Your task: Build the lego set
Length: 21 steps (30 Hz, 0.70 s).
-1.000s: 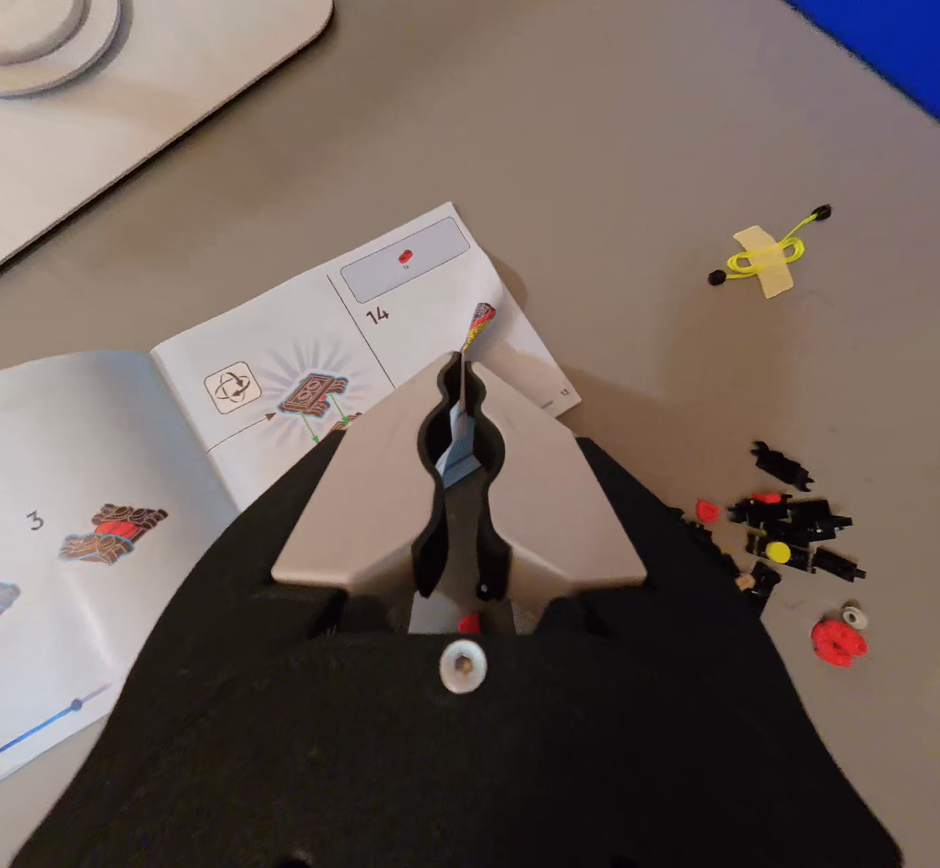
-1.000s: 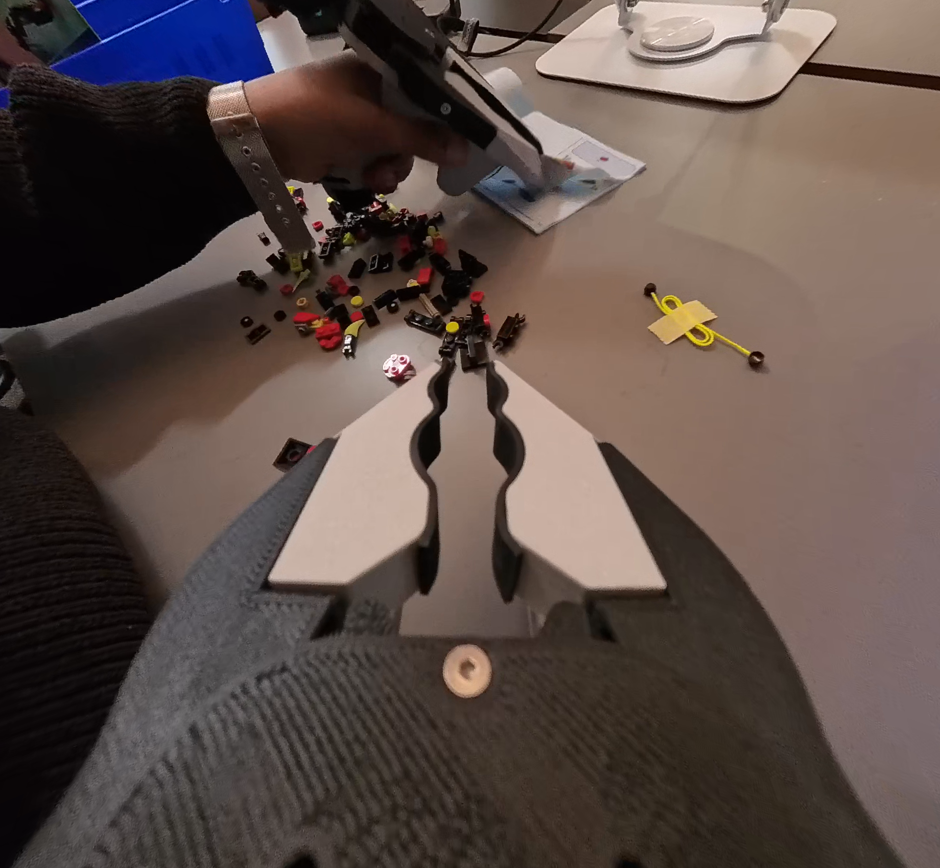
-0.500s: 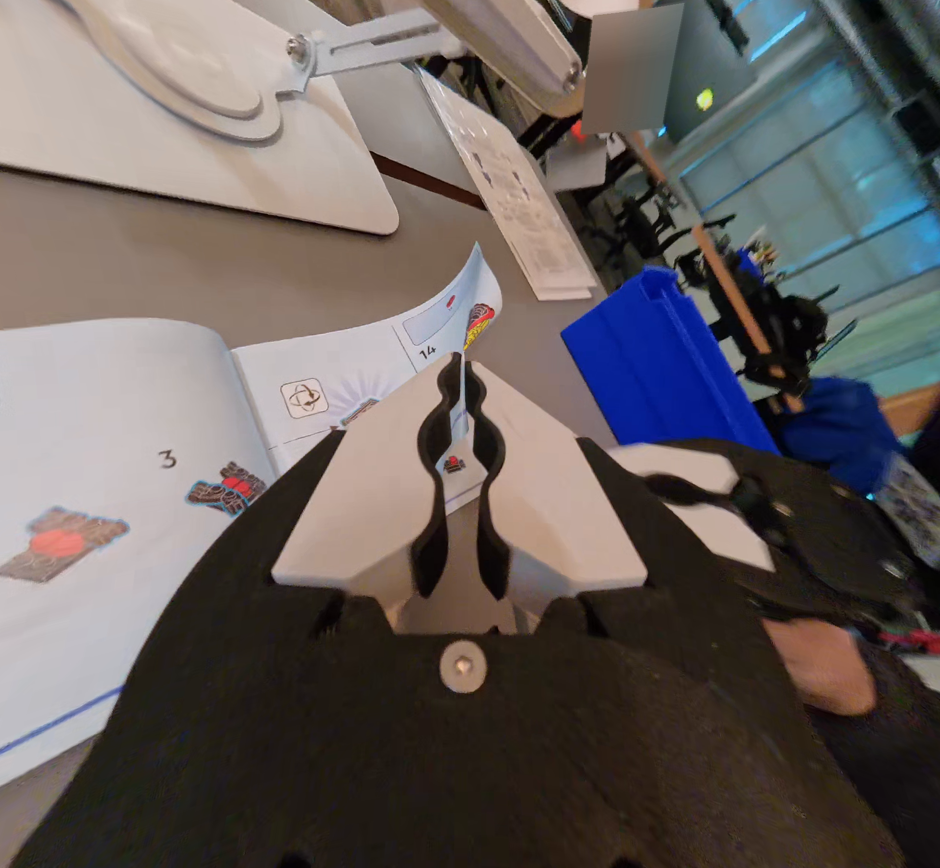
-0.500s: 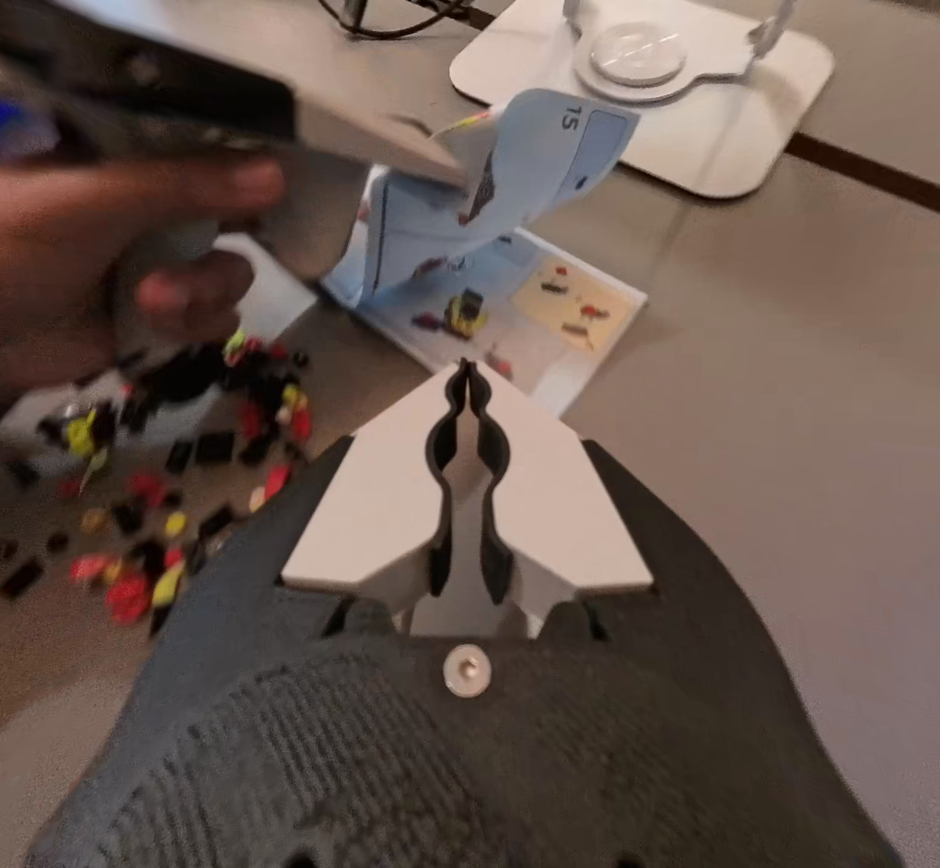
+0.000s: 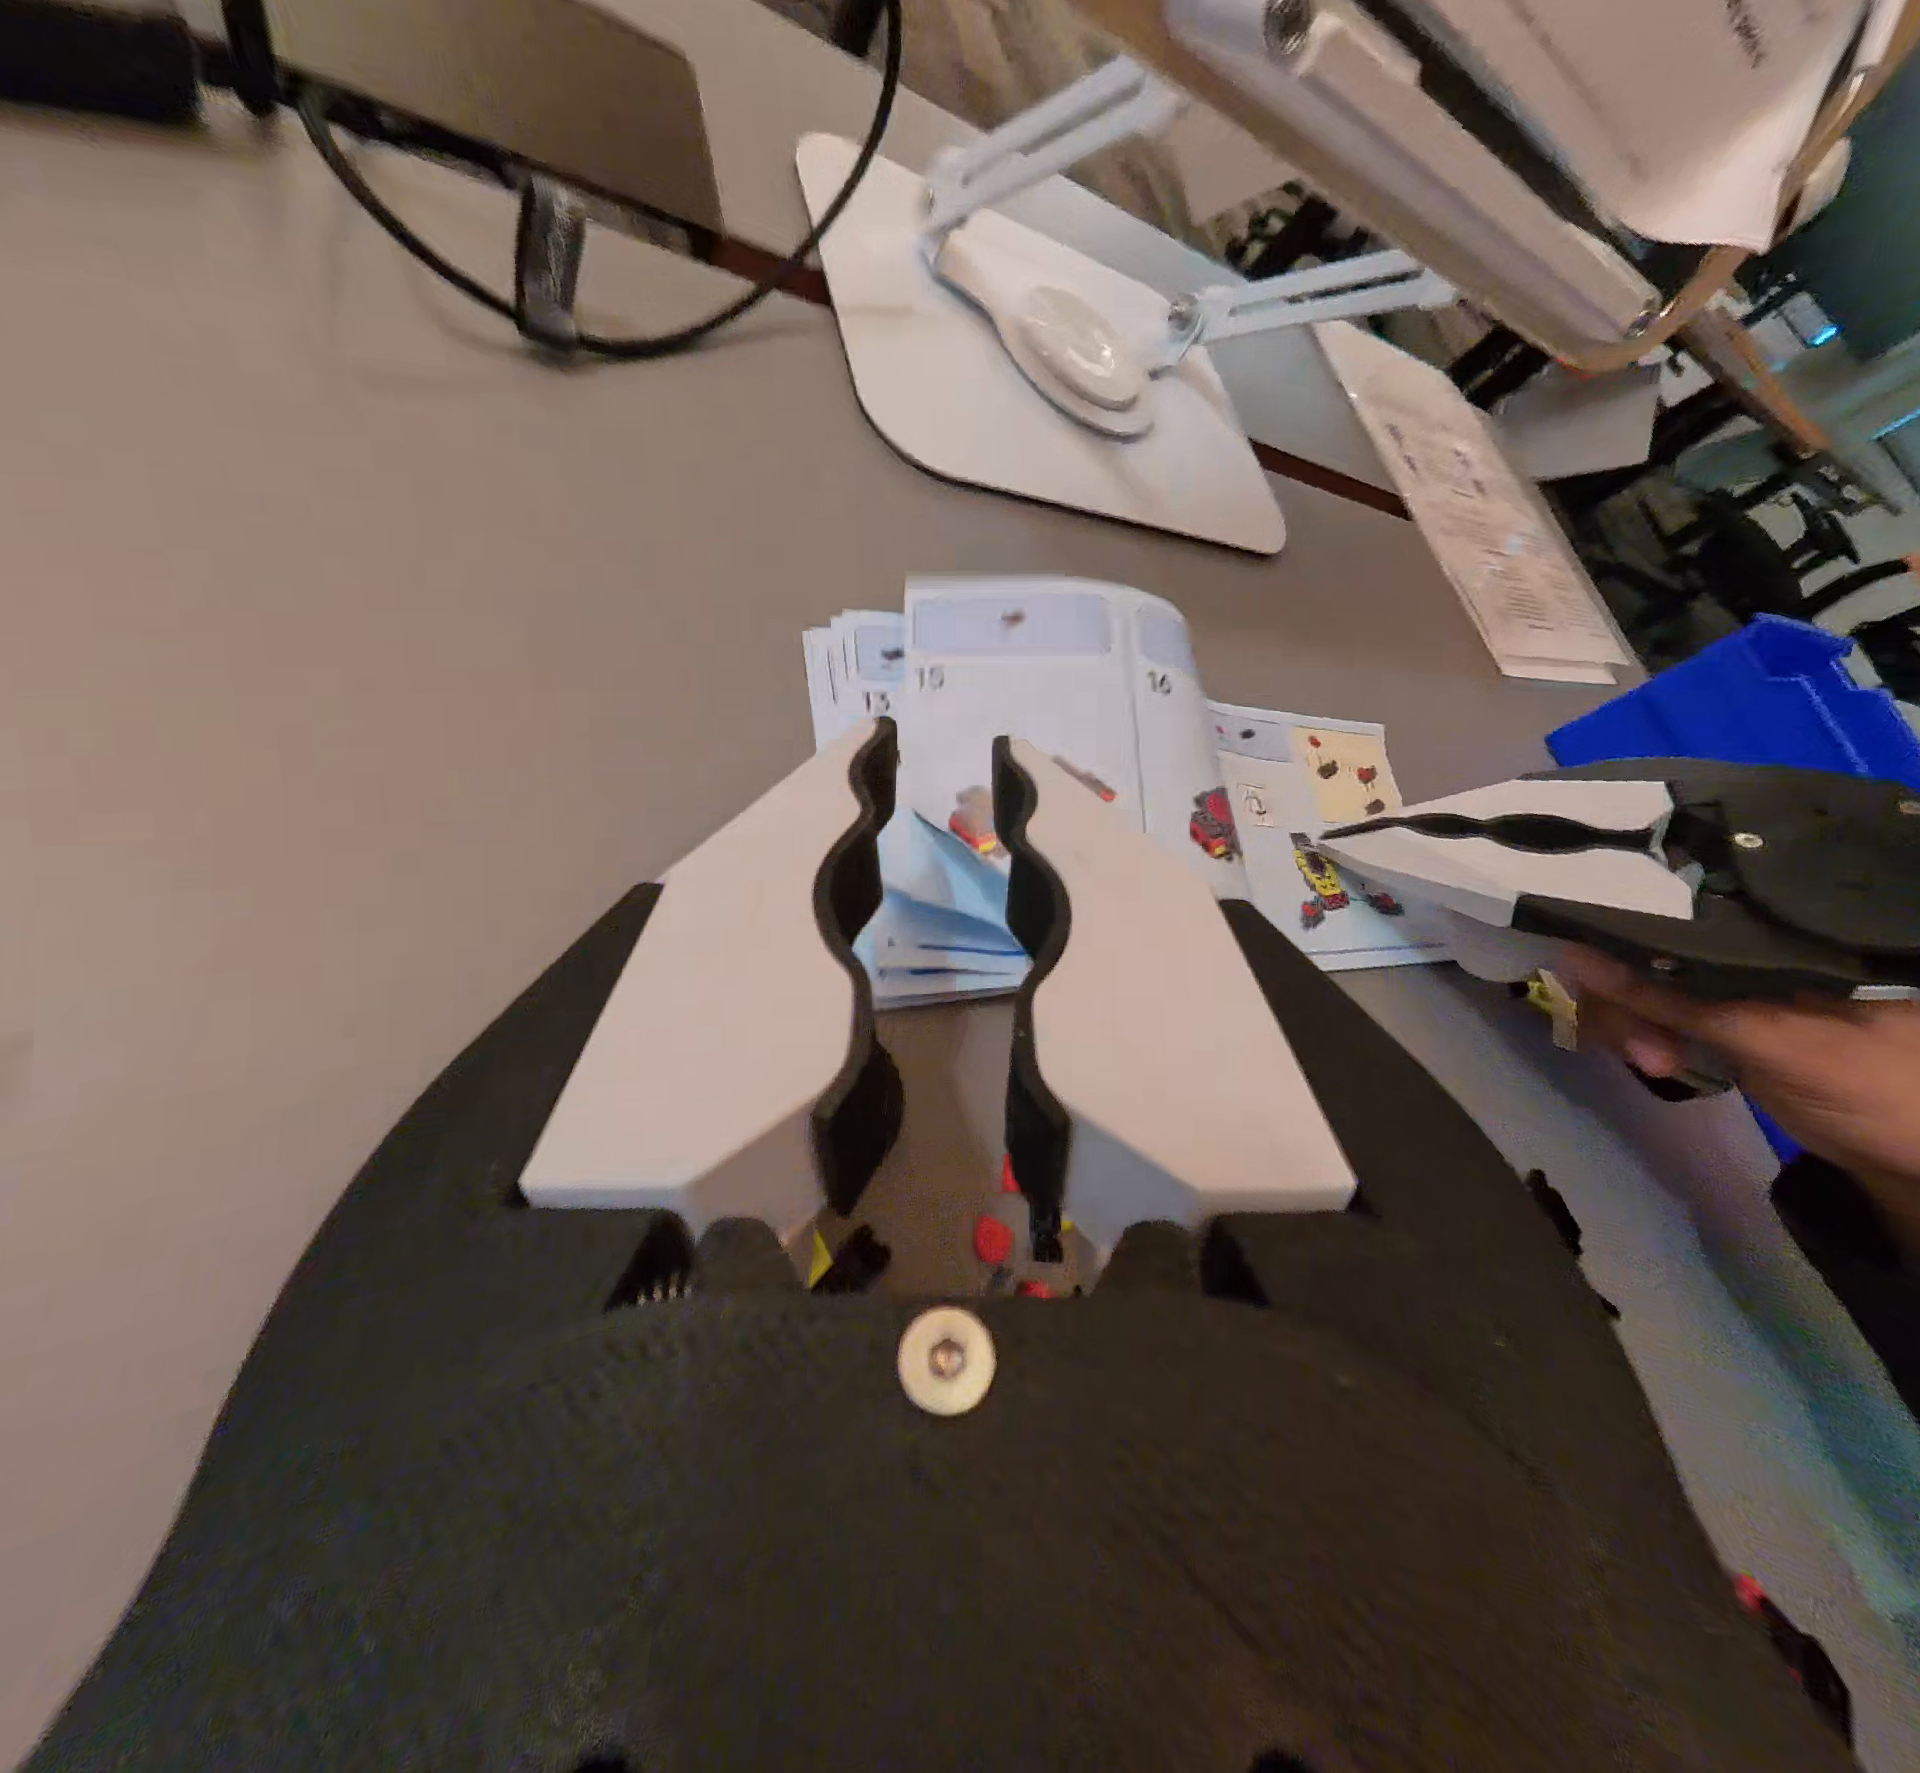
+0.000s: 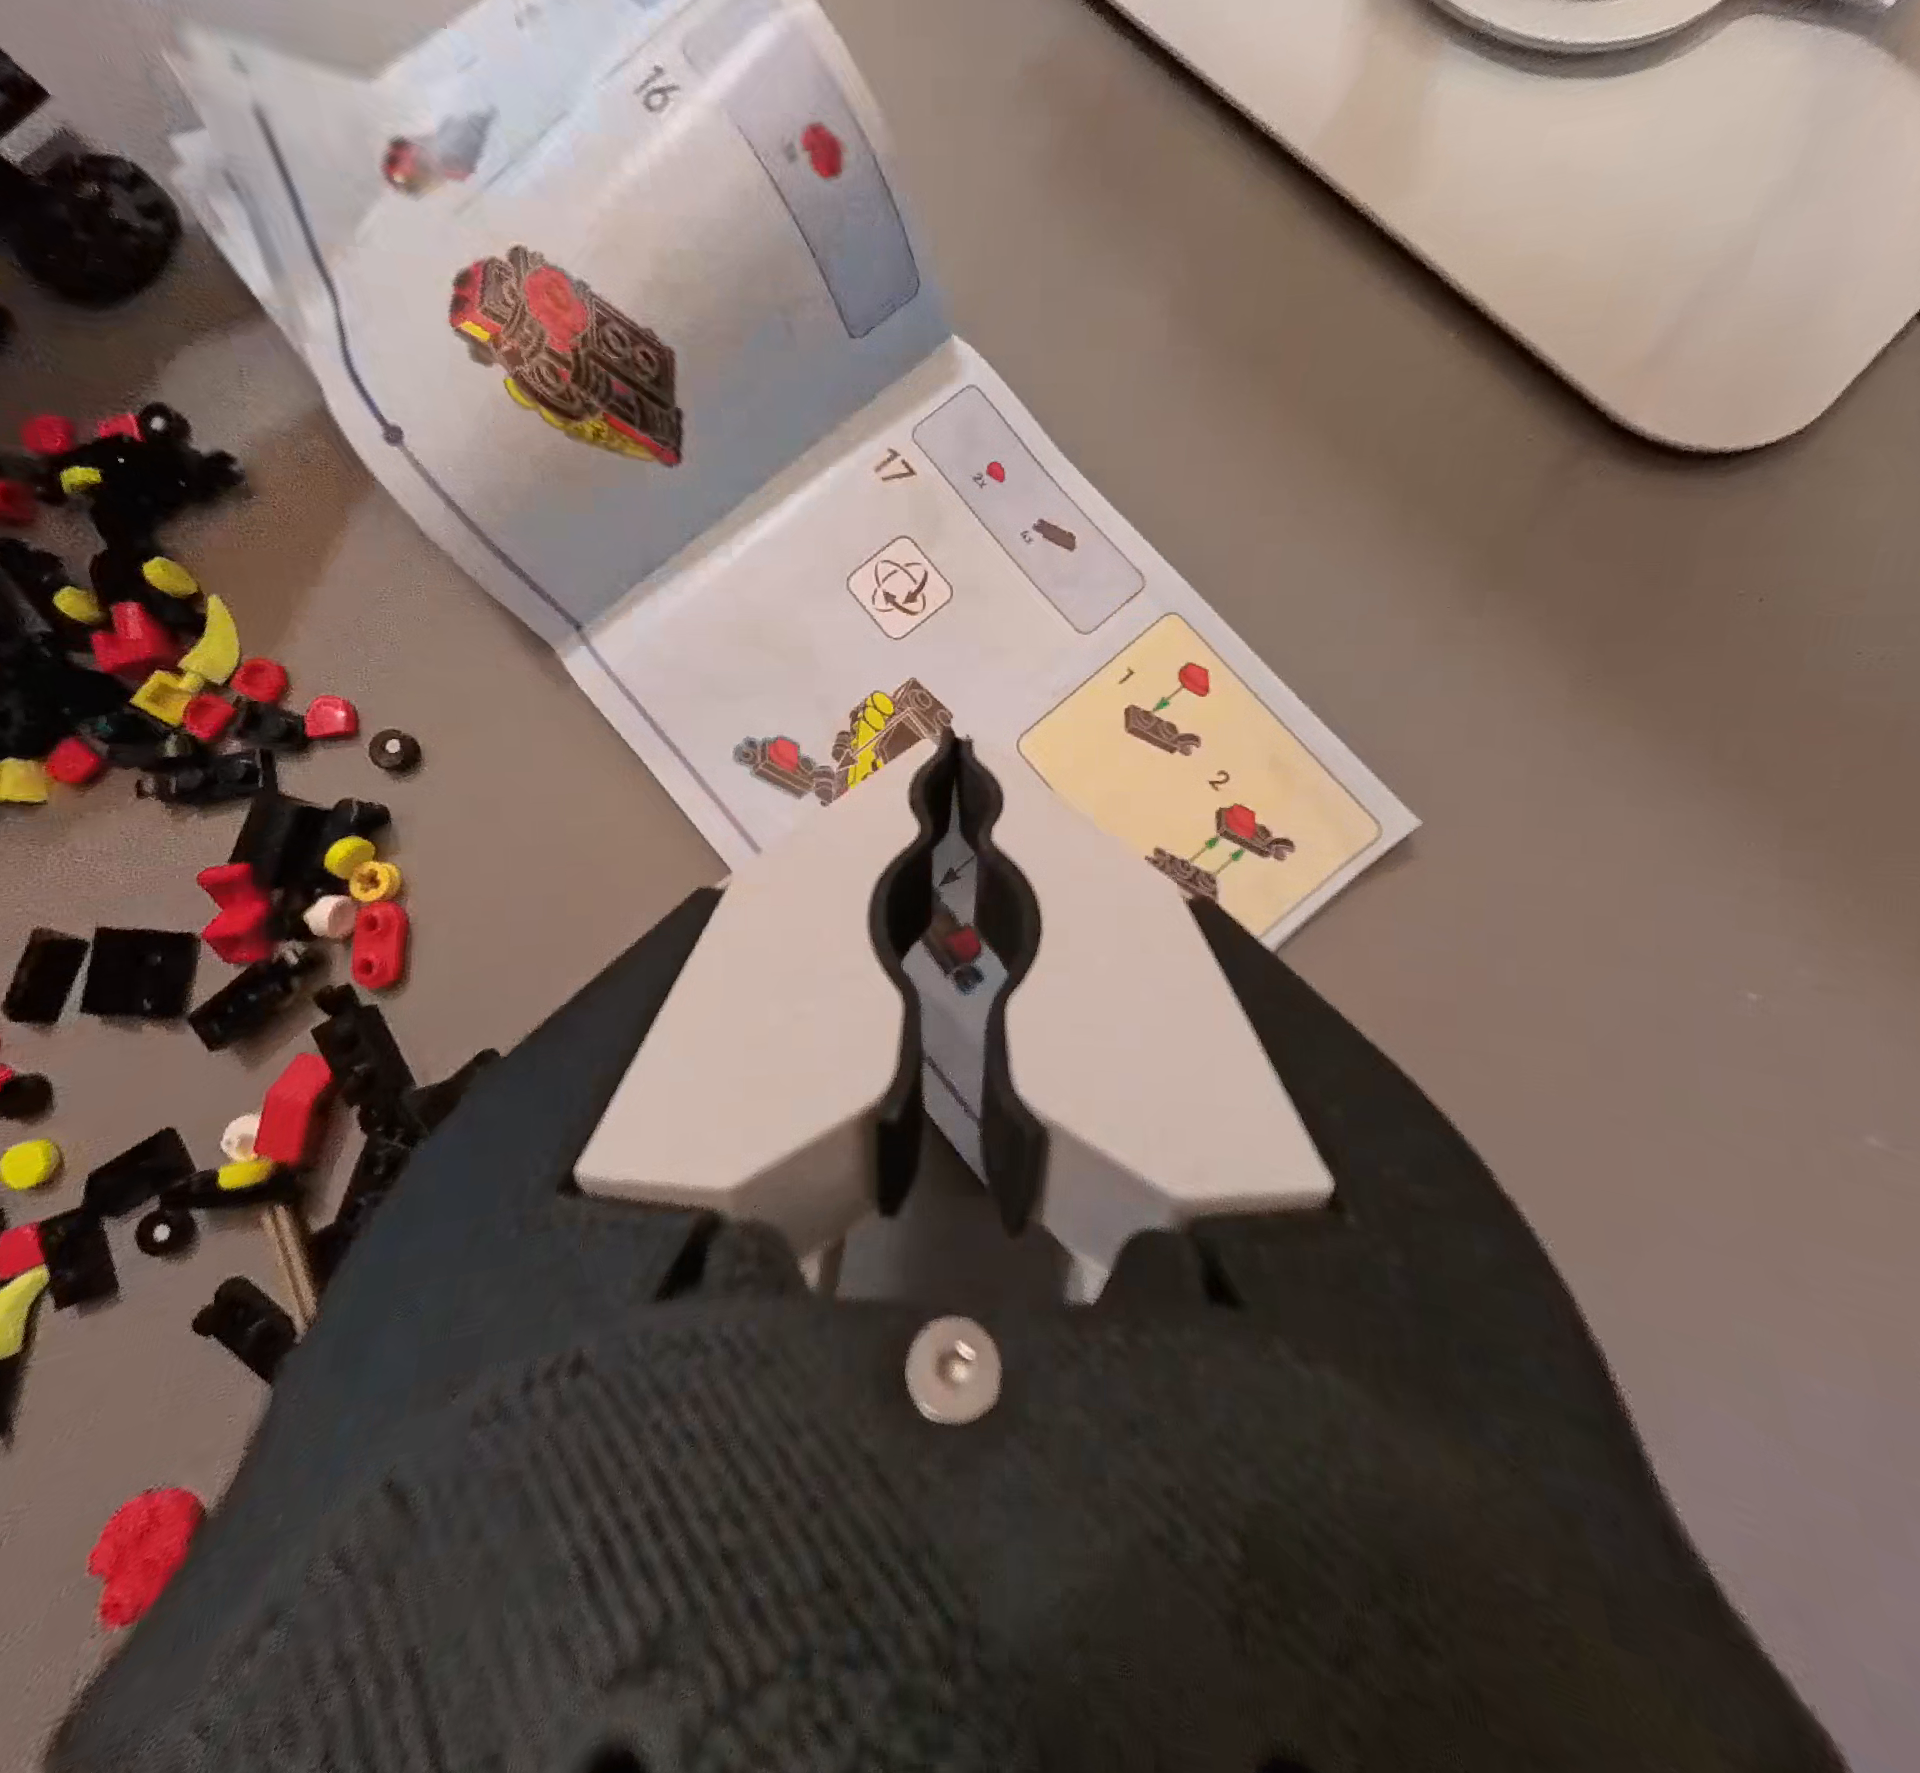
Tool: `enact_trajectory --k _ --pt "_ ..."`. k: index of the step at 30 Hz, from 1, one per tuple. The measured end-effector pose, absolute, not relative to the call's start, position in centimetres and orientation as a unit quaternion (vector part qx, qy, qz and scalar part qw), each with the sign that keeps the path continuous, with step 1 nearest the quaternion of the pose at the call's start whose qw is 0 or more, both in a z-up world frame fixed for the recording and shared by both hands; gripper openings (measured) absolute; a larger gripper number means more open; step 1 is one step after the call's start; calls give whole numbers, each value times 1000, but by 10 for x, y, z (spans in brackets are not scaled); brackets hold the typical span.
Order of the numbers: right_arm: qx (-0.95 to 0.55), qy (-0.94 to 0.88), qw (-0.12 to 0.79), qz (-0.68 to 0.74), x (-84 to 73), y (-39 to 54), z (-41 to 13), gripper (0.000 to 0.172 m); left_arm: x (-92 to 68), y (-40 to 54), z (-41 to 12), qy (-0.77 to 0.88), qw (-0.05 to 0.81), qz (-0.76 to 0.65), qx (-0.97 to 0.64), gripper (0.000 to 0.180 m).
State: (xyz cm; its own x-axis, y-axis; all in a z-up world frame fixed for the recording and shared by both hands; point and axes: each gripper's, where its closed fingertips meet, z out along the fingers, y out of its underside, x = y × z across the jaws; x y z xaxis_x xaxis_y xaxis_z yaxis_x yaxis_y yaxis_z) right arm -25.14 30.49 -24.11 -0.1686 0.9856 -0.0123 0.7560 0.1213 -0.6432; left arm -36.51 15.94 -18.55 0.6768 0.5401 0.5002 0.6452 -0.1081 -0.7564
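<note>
- grey tabletop (image 5: 312, 643) fills the left wrist view, with a white lamp base (image 5: 1039, 414) far off and a blue bin (image 5: 1766, 715) at the right.
- left gripper (image 5: 940, 747) has its jaws apart with nothing between the pads; the open instruction booklet (image 5: 1039, 684) lies just beyond the tips, a page curling up.
- right gripper (image 5: 1340, 840) reaches in from the right with tips together over the booklet's right page.
- right wrist view: the jaws are closed, tips resting on or just above the flat page (image 6: 1195, 736); whether they touch, i cannot tell.
- loose toy bricks (image 6: 208, 788) in black, red and yellow are scattered to the left.
</note>
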Motion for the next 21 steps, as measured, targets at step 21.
enact_trajectory --k 21 --pt "-562 -745 194 304 -300 254 -241 0 -328 175 -237 -246 392 19 -886 0"
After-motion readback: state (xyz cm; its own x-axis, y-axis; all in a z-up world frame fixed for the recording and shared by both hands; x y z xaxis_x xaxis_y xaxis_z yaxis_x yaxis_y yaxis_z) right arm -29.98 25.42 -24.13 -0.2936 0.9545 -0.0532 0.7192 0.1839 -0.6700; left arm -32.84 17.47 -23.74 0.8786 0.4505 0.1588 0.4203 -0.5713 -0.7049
